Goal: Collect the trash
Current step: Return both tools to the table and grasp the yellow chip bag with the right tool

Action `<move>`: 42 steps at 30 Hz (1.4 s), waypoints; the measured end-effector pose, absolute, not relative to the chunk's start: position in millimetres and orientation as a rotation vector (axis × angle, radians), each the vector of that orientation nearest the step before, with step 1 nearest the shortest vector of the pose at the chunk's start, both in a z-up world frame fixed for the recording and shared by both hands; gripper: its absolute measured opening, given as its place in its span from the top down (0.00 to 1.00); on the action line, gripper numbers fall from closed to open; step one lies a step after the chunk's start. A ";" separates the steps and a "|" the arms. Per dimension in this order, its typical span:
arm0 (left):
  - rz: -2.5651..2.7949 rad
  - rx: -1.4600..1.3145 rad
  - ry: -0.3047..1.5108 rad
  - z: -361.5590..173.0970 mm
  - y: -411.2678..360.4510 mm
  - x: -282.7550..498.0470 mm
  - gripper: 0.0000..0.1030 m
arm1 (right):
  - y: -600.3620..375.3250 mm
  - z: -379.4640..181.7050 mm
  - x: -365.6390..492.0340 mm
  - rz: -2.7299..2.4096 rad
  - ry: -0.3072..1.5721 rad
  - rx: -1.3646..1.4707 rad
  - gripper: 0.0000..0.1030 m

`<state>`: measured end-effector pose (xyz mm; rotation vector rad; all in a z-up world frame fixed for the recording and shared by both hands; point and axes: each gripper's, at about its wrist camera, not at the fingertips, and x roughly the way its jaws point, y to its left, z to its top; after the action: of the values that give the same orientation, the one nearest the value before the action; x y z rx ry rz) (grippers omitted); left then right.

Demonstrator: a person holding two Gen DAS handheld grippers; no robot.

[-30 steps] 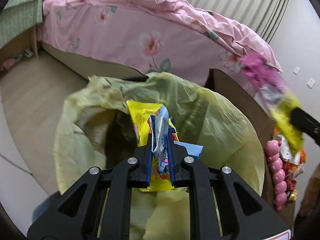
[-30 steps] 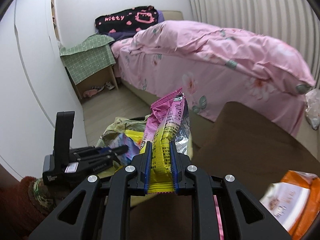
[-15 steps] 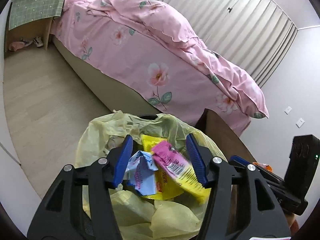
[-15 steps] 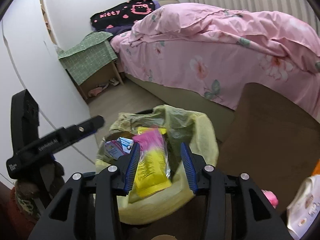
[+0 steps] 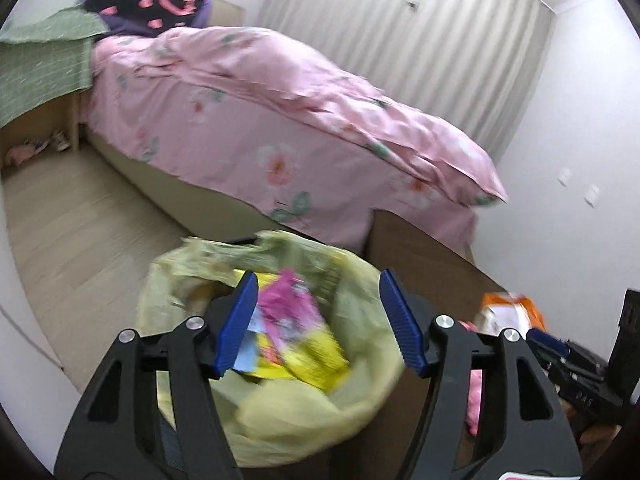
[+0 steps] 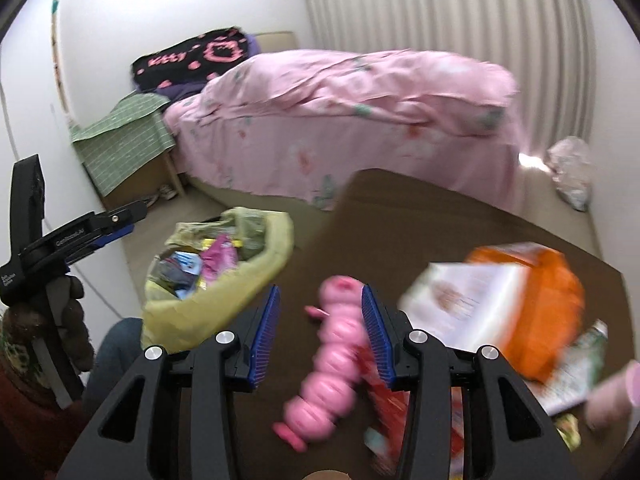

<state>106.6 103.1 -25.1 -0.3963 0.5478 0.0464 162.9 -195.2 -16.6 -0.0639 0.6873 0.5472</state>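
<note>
A yellow trash bag [image 5: 372, 344] stands open on the floor beside a brown table [image 6: 404, 208]. A pink wrapper [image 5: 286, 304], a yellow wrapper [image 5: 320, 356] and a blue one lie loose inside it. My left gripper [image 5: 318, 276] hovers above the bag's mouth, its jaws opening with nothing between them. My right gripper [image 6: 320, 290] is open over the table. A pink segmented snack pack [image 6: 332, 368] lies under its jaws, untouched. An orange-and-white bag [image 6: 516, 300] sits to the right of it. The trash bag [image 6: 272, 236] shows at the left of the right wrist view.
A bed with a pink floral cover [image 5: 280, 120] runs behind the bag and table. A green-covered nightstand [image 6: 124, 140] stands at the far left by the wall. A white plastic bag [image 6: 572, 172] lies on the floor at the far right. More wrappers crowd the table's right end.
Both grippers opened and their wrappers dropped into the yellow bag. The left gripper rose above the bag. The right gripper swung right, from the bag to over the table.
</note>
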 end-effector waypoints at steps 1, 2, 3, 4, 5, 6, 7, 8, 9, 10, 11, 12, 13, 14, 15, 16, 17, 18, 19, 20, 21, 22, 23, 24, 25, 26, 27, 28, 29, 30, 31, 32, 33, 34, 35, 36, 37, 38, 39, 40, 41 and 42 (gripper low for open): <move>0.027 -0.382 0.551 -23.6 94.7 106.6 0.42 | -208.3 -14.9 156.7 0.522 0.679 -0.065 0.61; -0.002 -0.363 0.555 -21.5 82.8 106.6 0.42 | -215.8 -13.7 153.8 0.506 0.674 -0.066 0.61; -0.031 -0.345 0.560 -19.7 70.9 106.7 0.42 | -227.1 -12.3 148.0 0.483 0.665 -0.068 0.61; -0.049 -0.334 0.564 -18.6 62.1 106.9 0.42 | -237.9 -11.3 143.6 0.460 0.658 -0.069 0.60; -0.083 -0.315 0.572 -16.7 47.8 106.8 0.42 | -247.9 -11.1 138.4 0.438 0.652 -0.068 0.59; -0.105 -0.302 0.576 -15.5 37.8 106.2 0.42 | -260.4 -10.8 132.5 0.413 0.644 -0.062 0.58; -0.127 -0.289 0.579 -14.8 28.8 106.1 0.42 | -273.4 -10.9 127.1 0.390 0.638 -0.051 0.57; -0.160 -0.264 0.583 -13.6 15.7 105.1 0.42 | -284.3 -11.7 122.5 0.372 0.634 -0.037 0.55; -0.193 -0.236 0.586 -12.6 3.1 104.7 0.42 | -297.0 -13.3 117.7 0.366 0.635 -0.018 0.51; -0.224 -0.214 0.589 -12.6 -7.3 103.8 0.42 | -307.7 -15.8 113.0 0.377 0.641 -0.004 0.50; -0.267 -0.194 0.598 -13.9 -19.7 104.0 0.42 | -314.4 -17.9 108.9 0.387 0.646 -0.001 0.45; -0.309 -0.184 0.615 -16.9 -30.6 105.4 0.42 | -321.2 -22.0 103.7 0.384 0.651 -0.009 0.40; -0.349 -0.174 0.643 -21.7 -42.8 107.5 0.42 | -326.4 -25.9 98.1 0.370 0.656 -0.022 0.40; -0.367 -0.167 0.659 -25.4 -50.0 108.5 0.42 | -330.3 -30.0 93.9 0.360 0.669 -0.034 0.40; -0.392 -0.154 0.677 -30.1 -61.0 109.8 0.42 | -335.3 -36.5 89.9 0.354 0.696 -0.050 0.40; -0.428 -0.133 0.695 -35.1 -73.4 110.0 0.42 | -339.0 -40.6 87.3 0.340 0.708 -0.056 0.40; -0.451 -0.117 0.704 -37.6 -81.5 109.1 0.42 | -344.4 -45.2 84.4 0.316 0.713 -0.057 0.40; -0.481 -0.095 0.718 -41.9 -92.2 107.5 0.42 | -352.7 -50.4 81.7 0.286 0.714 -0.046 0.40; -0.508 -0.078 0.734 -45.9 -101.1 108.3 0.42 | -359.3 -54.2 79.5 0.275 0.717 -0.031 0.40; -0.536 -0.062 0.767 -51.4 -112.4 110.4 0.42 | -365.8 -58.0 78.5 0.265 0.723 -0.008 0.40; -0.545 -0.063 0.789 -55.1 -118.1 111.8 0.42 | -374.8 -61.8 77.6 0.253 0.726 0.032 0.40; -0.548 -0.074 0.817 -60.0 -124.3 114.2 0.42 | -381.5 -64.8 76.5 0.244 0.726 0.060 0.40; -0.546 -0.084 0.837 -62.9 -128.5 117.9 0.42 | -387.1 -67.0 75.4 0.237 0.726 0.081 0.40; -0.542 -0.102 0.863 -66.8 -131.5 123.2 0.42 | -392.2 -69.5 75.6 0.230 0.729 0.103 0.40; -0.534 -0.116 0.883 -70.1 -135.2 126.4 0.42 | -395.6 -72.2 76.2 0.225 0.737 0.119 0.40; -0.508 -0.123 0.904 -74.5 -140.0 133.0 0.42 | -397.0 -74.2 76.7 0.225 0.743 0.127 0.40; -0.485 -0.120 0.908 -77.1 -142.4 136.2 0.42 | -397.2 -76.9 77.0 0.231 0.751 0.137 0.40; -0.465 -0.116 0.907 -79.0 -144.2 139.0 0.42 | -396.0 -77.9 78.8 0.234 0.756 0.140 0.40; -0.438 -0.114 0.905 -80.7 -146.9 143.5 0.42 | -394.3 -79.2 79.4 0.238 0.761 0.142 0.40; -0.431 -0.115 0.907 -81.8 -148.8 143.1 0.45 | -391.3 -80.7 80.6 0.243 0.771 0.147 0.40; -0.424 -0.113 0.910 -83.3 -149.3 144.9 0.48 | -387.7 -82.9 83.1 0.253 0.782 0.152 0.40; -0.422 -0.104 0.916 -85.3 -150.5 145.5 0.62 | -384.2 -84.2 85.0 0.259 0.789 0.153 0.40; -0.429 -0.088 0.921 -86.9 -151.3 144.3 0.69 | -380.7 -85.1 87.1 0.259 0.793 0.150 0.40; -0.435 -0.081 0.915 -86.4 -150.2 141.4 0.71 | -376.7 -85.3 89.7 0.258 0.796 0.145 0.40; -0.443 -0.070 0.906 -84.7 -148.1 138.8 0.75 | -372.8 -85.4 91.7 0.259 0.797 0.141 0.40; -0.451 -0.061 0.901 -82.3 -145.0 135.3 0.82 | -367.5 -85.1 95.6 0.258 0.798 0.138 0.40; -0.459 -0.057 0.898 -80.3 -142.9 132.2 0.82 | -365.0 -84.7 98.0 0.256 0.797 0.137 0.40; -0.466 -0.059 0.897 -77.5 -138.2 126.7 0.83 | -359.2 -82.7 100.8 0.249 0.793 0.131 0.40; -0.473 -0.068 0.894 -74.2 -132.6 121.2 0.84 | -354.8 -80.6 102.5 0.250 0.786 0.121 0.40; -0.478 -0.074 0.891 -71.6 -129.1 117.5 0.84 | -348.1 -78.1 104.6 0.255 0.777 0.102 0.40; -0.482 -0.082 0.887 -68.2 -123.4 112.7 0.84 | -341.2 -76.3 106.1 0.260 0.770 0.079 0.40; -0.483 -0.091 0.884 -65.3 -119.0 109.3 0.84 | -331.7 -75.5 109.1 0.263 0.762 0.044 0.40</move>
<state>109.3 -119.0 -65.3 -0.0909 0.8842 -0.4828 109.1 -331.7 -75.5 0.0441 0.7623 0.2631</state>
